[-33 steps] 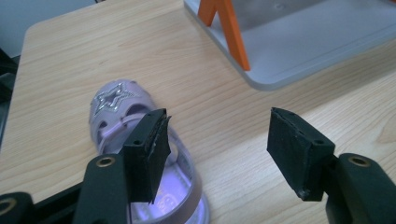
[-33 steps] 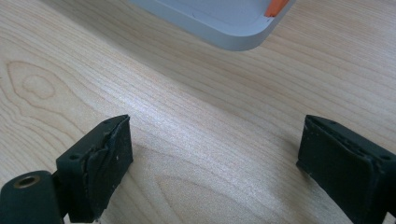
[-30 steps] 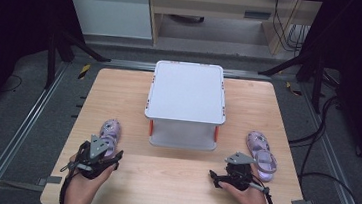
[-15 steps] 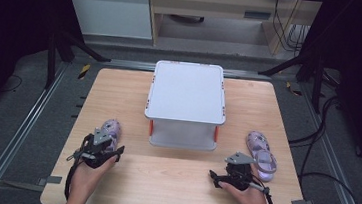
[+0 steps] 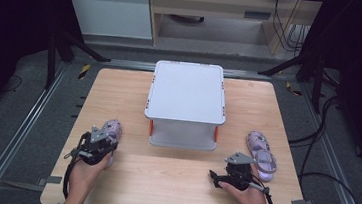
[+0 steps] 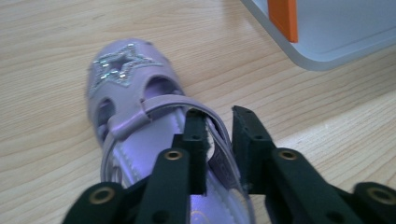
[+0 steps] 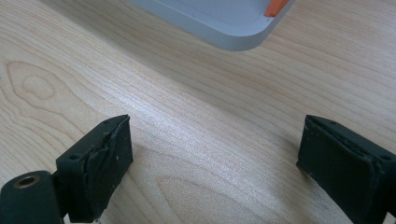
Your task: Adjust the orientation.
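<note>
Two sandals: one lilac sandal [image 6: 135, 116] lies on the table [image 5: 176, 182] at the left, the other sandal [image 5: 260, 155] at the right.
Left gripper [image 6: 219, 140]: jaws have just been closing around the heel strap [image 6: 219, 144] of the lilac sandal; they seem to pinch it, though the contact is hard to see.
Right gripper [image 7: 212, 161]: jaws spread wide over bare wood, nothing between them.
Grey box [image 5: 186, 95]: mid-table, between both sandals.

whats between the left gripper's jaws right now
The left gripper has just been closing its jaws on the side strap of the purple sandal. The strap sits between the pads; the heel end below is hidden by the gripper.
</note>
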The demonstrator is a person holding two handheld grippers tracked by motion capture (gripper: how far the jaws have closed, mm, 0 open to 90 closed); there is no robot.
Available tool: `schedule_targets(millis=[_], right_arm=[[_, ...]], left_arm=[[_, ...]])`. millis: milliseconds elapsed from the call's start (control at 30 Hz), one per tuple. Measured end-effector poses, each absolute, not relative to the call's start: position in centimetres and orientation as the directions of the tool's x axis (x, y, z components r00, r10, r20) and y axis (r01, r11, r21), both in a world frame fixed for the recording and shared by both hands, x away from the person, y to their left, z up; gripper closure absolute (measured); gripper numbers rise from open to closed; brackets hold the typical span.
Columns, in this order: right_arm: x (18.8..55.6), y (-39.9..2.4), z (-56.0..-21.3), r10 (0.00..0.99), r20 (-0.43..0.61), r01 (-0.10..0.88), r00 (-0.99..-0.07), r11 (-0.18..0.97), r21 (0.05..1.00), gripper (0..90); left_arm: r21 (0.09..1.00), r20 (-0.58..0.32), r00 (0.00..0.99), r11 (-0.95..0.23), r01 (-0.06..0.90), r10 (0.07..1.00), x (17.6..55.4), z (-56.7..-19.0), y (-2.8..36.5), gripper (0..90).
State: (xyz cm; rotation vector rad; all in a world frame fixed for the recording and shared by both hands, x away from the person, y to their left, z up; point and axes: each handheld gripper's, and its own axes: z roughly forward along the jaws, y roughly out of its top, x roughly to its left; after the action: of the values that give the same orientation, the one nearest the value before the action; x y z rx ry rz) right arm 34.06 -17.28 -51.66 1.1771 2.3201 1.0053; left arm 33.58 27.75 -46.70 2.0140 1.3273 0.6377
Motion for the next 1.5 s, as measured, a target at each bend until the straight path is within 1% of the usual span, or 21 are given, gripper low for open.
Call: schedule_targets(millis=[100,233,400,533,633,733,967,1133,1200,1333,1367,1400,1433,1467,1500], right_arm=[[34.1,-17.3,-51.7,0.805,0.008,0.556,-0.593,0.403,0.727,9.9],[34.1,-17.3,-51.7,0.805,0.007,0.556,-0.593,0.403,0.727,9.9],[34.1,-17.3,-51.7,0.805,0.008,0.556,-0.594,0.403,0.727,9.9],[34.1,-17.3,-51.7,0.805,0.008,0.556,-0.594,0.403,0.727,9.9],[34.1,-17.3,-51.7,0.805,0.008,0.556,-0.594,0.403,0.727,9.9],[34.1,-17.3,-51.7,0.805,0.008,0.556,-0.594,0.403,0.727,9.9],[34.1,-17.3,-51.7,0.805,0.008,0.557,-0.594,0.403,0.726,9.9],[34.1,-17.3,-51.7,0.805,0.007,0.556,-0.594,0.403,0.727,9.9],[34.1,-17.3,-51.7,0.804,0.008,0.556,-0.594,0.403,0.727,9.9],[34.1,-17.3,-51.7,0.805,0.008,0.556,-0.593,0.403,0.727,9.9],[34.1,-17.3,-51.7,0.805,0.007,0.556,-0.593,0.404,0.726,9.9],[34.1,-17.3,-51.7,0.805,0.007,0.556,-0.594,0.403,0.727,9.9],[34.1,-17.3,-51.7,0.805,0.007,0.556,-0.594,0.404,0.726,9.9],[34.1,-17.3,-51.7,0.804,0.008,0.556,-0.594,0.404,0.726,9.9],[34.1,-17.3,-51.7,0.804,0.008,0.556,-0.594,0.404,0.726,9.9]], left_arm=[[0.745,0.052,0.363,-0.278,0.606,0.93,33.2,-46.2,28.1,83.7],[0.764,0.059,0.402,-0.301,0.57,0.914,32.5,-45.5,27.8,85.2],[0.778,0.053,0.497,-0.348,0.523,0.866,30.3,-44.7,25.6,85.3],[0.811,0.012,0.579,-0.346,0.471,0.815,29.1,-44.2,23.1,85.2],[0.827,-0.015,0.641,-0.351,0.439,0.767,28.6,-44.4,20.9,85.2],[0.821,-0.012,0.689,-0.387,0.421,0.725,28.3,-44.9,18.9,85.1],[0.811,0.001,0.742,-0.435,0.392,0.67,27.4,-45.8,16.2,85.1],[0.794,-0.013,0.762,-0.457,0.402,0.648,27.0,-46.8,15.2,85.0],[0.787,-0.005,0.765,-0.469,0.4,0.644,26.6,-47.1,14.8,84.7],[0.768,0.0,0.774,-0.495,0.406,0.634,26.2,-47.7,14.1,81.1],[0.763,-0.002,0.777,-0.501,0.409,0.63,26.3,-47.6,14.1,77.8],[0.754,-0.016,0.782,-0.506,0.419,0.623,26.4,-47.6,14.2,71.8],[0.747,-0.041,0.788,-0.505,0.432,0.614,26.6,-47.5,14.4,63.9],[0.756,-0.059,0.786,-0.487,0.438,0.615,26.7,-47.3,14.8,59.8],[0.765,-0.08,0.788,-0.469,0.441,0.61,26.7,-47.1,15.2,58.5]])
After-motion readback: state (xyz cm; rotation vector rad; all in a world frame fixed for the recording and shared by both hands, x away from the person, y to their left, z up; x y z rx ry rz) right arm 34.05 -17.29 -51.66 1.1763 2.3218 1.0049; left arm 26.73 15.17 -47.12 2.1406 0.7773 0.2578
